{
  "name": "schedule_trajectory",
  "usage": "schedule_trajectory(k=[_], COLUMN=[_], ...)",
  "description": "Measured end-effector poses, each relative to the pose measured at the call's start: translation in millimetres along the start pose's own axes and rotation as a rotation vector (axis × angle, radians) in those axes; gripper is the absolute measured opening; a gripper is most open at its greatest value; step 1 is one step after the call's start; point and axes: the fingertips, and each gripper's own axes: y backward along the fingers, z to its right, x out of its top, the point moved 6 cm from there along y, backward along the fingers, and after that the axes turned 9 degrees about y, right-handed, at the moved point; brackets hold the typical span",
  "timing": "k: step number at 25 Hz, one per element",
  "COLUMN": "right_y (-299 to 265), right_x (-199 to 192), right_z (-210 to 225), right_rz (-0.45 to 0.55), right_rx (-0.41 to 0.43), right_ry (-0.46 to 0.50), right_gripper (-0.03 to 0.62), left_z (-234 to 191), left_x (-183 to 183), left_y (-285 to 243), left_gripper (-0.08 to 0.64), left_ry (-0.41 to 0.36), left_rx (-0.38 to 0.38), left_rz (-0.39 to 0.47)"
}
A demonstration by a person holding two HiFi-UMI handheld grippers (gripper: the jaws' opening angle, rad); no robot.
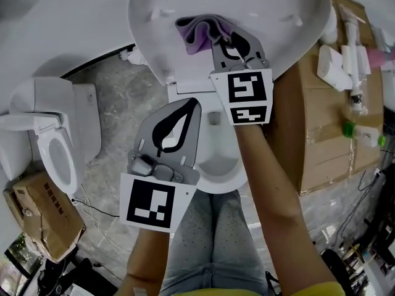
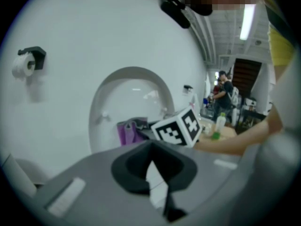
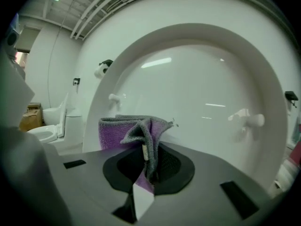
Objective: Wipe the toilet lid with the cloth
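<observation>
Grey left tongs closed on nothing, above the bowl. Purple-grey cloth, before the raised toilet lid (contact unclear), is pinched in the right tongs. Head view buries those tips in cloth; right gripper view shows the pinch.

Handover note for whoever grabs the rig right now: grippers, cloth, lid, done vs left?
Left gripper: shut, empty, hovering over the toilet bowl.
Right gripper: shut on the purple-grey cloth.
Toilet lid: raised. The cloth is up at its inner face, near the lower middle; contact can't be confirmed.
Done: cloth gripped and brought to the lid.
Left: wipe across the lid. How much is already wiped can't be told.
</observation>
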Motion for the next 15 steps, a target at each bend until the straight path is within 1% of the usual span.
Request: schedule_trajectory(k=[6,8,11,15], right_y=[37.8,47.8,58.4,61.1], right_x=[-35.2,-45.3,-57.6,-60.8], right_z=[67.7,85.8,105.2,108.7], right_rz=[-0.083,-0.115,-0.152,-0.172], right_rx=[-0.238,-0.304,-0.375,-0.414], right_ry=[-0.080,-0.111,-0.161,-0.182], right_gripper=[0.048,0.048,0.048,0.048], left_z=[17.2,20.9,24.1,26.3], left_x=[0.0,0.6,1.1,0.1], left_y=[-9.2,-10.0,-9.5,-7.1], left_gripper=[-0.005,-0.005,-0.005,-0.005], left_ry=[-0.015,-0.018,-0.021,-0.024], left_rx=[-0.039,-0.045,-0.049,-0.049], left_rz=[-0.003,-0.002,0.000,-0.001])
